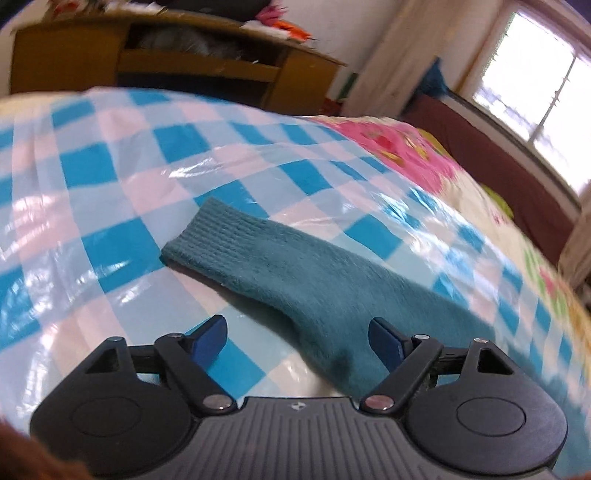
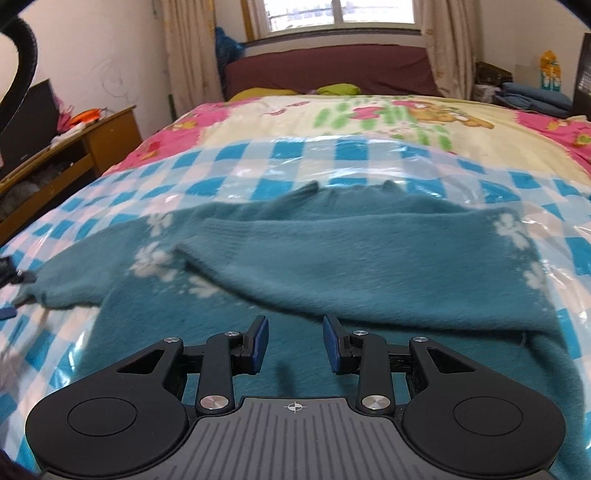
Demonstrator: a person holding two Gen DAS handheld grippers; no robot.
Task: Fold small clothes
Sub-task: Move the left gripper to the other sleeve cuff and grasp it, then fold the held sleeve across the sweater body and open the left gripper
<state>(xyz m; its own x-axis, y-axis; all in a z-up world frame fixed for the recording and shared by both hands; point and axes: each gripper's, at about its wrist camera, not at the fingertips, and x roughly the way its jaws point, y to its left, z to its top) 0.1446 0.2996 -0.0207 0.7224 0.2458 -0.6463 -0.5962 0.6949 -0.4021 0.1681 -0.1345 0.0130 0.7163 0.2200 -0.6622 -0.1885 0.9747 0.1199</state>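
Observation:
A small teal sweater (image 2: 332, 266) with white flower marks lies on a blue-and-white checked plastic sheet (image 2: 229, 162) on the bed. One sleeve is folded across its body; the other sleeve (image 1: 280, 266) stretches out to the left, cuff at the far end. My left gripper (image 1: 297, 341) is open and empty, just above that sleeve near the armpit. My right gripper (image 2: 295, 341) is open and empty, low over the sweater's near hem.
A flowered pink and yellow bedspread (image 2: 369, 114) covers the bed beyond the sheet. A wooden desk (image 1: 184, 59) stands past the bed's left side. A dark red headboard (image 2: 332, 70) and a window (image 2: 340, 14) are at the far end.

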